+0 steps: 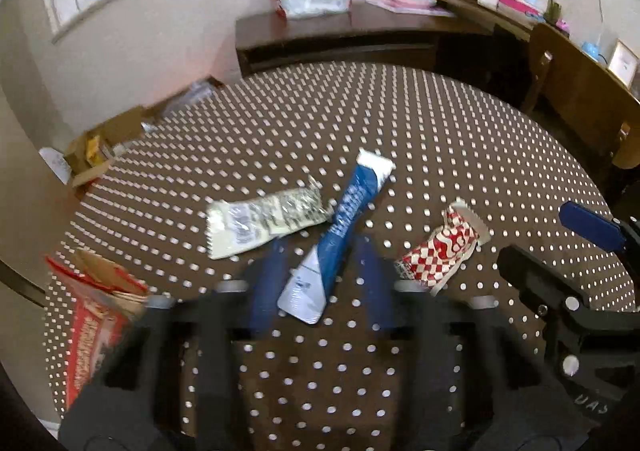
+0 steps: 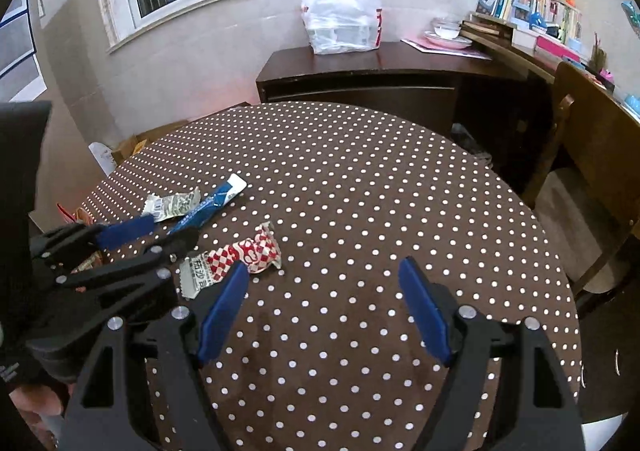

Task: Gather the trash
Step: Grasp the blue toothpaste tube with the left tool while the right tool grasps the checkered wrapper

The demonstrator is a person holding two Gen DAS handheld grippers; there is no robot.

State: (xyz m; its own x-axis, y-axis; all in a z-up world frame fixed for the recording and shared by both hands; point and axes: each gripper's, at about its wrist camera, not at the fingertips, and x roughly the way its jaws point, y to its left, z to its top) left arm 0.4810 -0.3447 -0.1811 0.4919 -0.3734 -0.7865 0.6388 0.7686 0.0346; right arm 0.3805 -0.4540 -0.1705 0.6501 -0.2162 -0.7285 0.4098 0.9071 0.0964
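Three wrappers lie on the round polka-dot table [image 1: 320, 123]: a blue-and-white one [image 1: 340, 227], a white-green one [image 1: 260, 221] to its left, and a red-white checkered one [image 1: 440, 251] to its right. My left gripper [image 1: 320, 251] is open, its blue fingers on either side of the blue wrapper's near end, not closed on it. My right gripper [image 2: 324, 275] is open and empty over bare table, with the checkered wrapper [image 2: 240, 255] just beside its left finger. The left gripper also shows in the right wrist view [image 2: 156, 235].
A red paper bag [image 1: 96, 311] stands open at the table's left edge. Cardboard boxes [image 1: 92, 155] sit on the floor at far left. A dark sideboard [image 2: 360, 71] with a white plastic bag [image 2: 340, 19] stands behind; a wooden chair [image 2: 580, 155] is at right.
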